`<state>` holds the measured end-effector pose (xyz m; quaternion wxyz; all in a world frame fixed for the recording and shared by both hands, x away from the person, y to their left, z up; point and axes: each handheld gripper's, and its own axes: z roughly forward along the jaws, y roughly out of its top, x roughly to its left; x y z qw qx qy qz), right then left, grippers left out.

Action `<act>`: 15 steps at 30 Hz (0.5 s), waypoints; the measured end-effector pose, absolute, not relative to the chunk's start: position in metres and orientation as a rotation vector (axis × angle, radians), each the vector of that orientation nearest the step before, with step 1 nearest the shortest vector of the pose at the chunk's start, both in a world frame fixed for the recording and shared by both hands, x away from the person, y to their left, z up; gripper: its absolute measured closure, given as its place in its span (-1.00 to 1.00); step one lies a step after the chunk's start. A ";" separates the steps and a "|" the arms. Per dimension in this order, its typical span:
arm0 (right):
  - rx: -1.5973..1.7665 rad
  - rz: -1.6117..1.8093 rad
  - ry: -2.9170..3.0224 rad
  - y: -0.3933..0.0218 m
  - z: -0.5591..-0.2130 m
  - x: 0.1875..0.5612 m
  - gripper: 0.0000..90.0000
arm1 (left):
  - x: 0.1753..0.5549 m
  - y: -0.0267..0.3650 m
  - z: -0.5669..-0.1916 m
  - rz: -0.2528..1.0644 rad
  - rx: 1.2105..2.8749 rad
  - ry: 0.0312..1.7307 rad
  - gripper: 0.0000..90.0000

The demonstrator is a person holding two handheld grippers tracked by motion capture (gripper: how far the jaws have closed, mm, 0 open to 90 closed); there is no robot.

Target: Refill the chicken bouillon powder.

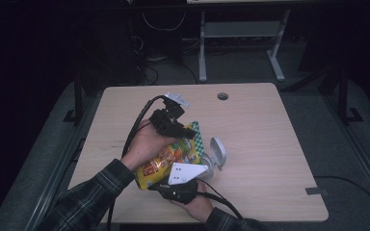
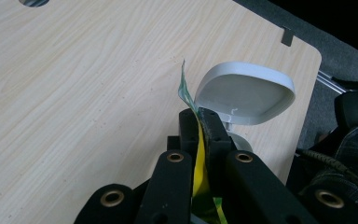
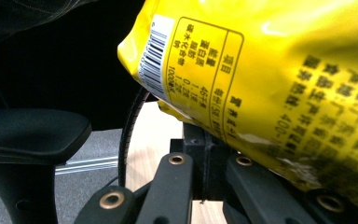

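Over the pale wooden table (image 1: 250, 120), left tongs (image 2: 199, 122) pinch the yellow snack bag (image 1: 166, 161) by its top seal; right tongs (image 1: 183, 185) clamp its bottom, seemingly to stretch it.

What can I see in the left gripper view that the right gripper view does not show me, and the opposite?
Left gripper view: the left gripper is shut on the thin green-and-yellow edge of the snack bag, with a white dish-shaped object just beyond and the wooden table spreading wide.

Right gripper view: the bag's yellow back panel with a barcode and printed table, and a black chair armrest at the left.

Both: the same yellow bag, close above black jaws, and some tabletop.
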<state>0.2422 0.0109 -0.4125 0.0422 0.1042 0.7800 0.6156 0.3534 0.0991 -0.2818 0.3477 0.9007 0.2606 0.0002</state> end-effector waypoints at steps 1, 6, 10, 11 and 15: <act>0.319 1.884 2.387 0.011 -0.413 0.242 1.00 | 0.353 0.099 -0.282 0.000 2.331 0.682 1.00; 0.316 1.884 2.388 0.011 -0.413 0.242 1.00 | 0.354 0.099 -0.282 0.000 2.337 0.675 1.00; 0.315 1.886 2.389 0.011 -0.413 0.242 1.00 | 0.354 0.099 -0.283 -0.003 2.339 0.676 1.00; 0.317 1.888 2.388 0.011 -0.413 0.242 1.00 | 0.354 0.099 -0.283 -0.004 2.340 0.676 1.00; 0.315 1.890 2.385 0.011 -0.413 0.242 1.00 | 0.355 0.098 -0.283 -0.007 2.344 0.674 1.00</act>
